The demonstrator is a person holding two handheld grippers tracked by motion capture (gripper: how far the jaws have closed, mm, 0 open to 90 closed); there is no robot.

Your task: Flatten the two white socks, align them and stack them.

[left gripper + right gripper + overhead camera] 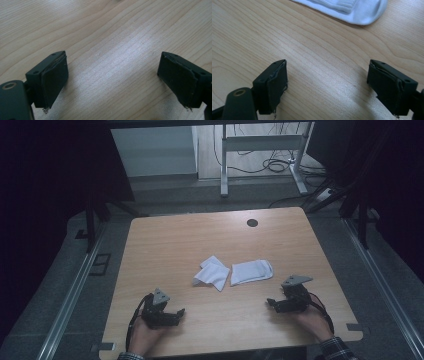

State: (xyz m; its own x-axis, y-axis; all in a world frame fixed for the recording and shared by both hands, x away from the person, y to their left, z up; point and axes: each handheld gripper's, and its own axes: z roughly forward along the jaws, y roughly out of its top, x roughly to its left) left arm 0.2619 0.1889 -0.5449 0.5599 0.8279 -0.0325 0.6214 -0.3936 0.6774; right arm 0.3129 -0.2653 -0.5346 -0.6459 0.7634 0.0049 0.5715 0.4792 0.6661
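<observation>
Two white socks lie mid-table: a crumpled one (pixel 211 273) on the left and a folded one (pixel 251 271) on the right, almost touching. The folded sock's rounded end (pixel 352 8) lies ahead of my right gripper (pixel 327 85), which is open with bare wood between its jaws. In the high view that right gripper (pixel 274 304) rests near the front right of the table. My left gripper (pixel 179 315) rests at the front left, below the crumpled sock. It is open too (pixel 112 80), with nothing but wood grain between its black pads (pixel 53 82).
The wooden table (pixel 170 240) has a dark round cable hole (pixel 252 223) near its far edge. Beyond it stand a white desk frame (pixel 260 145) and loose cables (pixel 277 165) on the floor. Metal rails (pixel 70 295) run along both sides of the table.
</observation>
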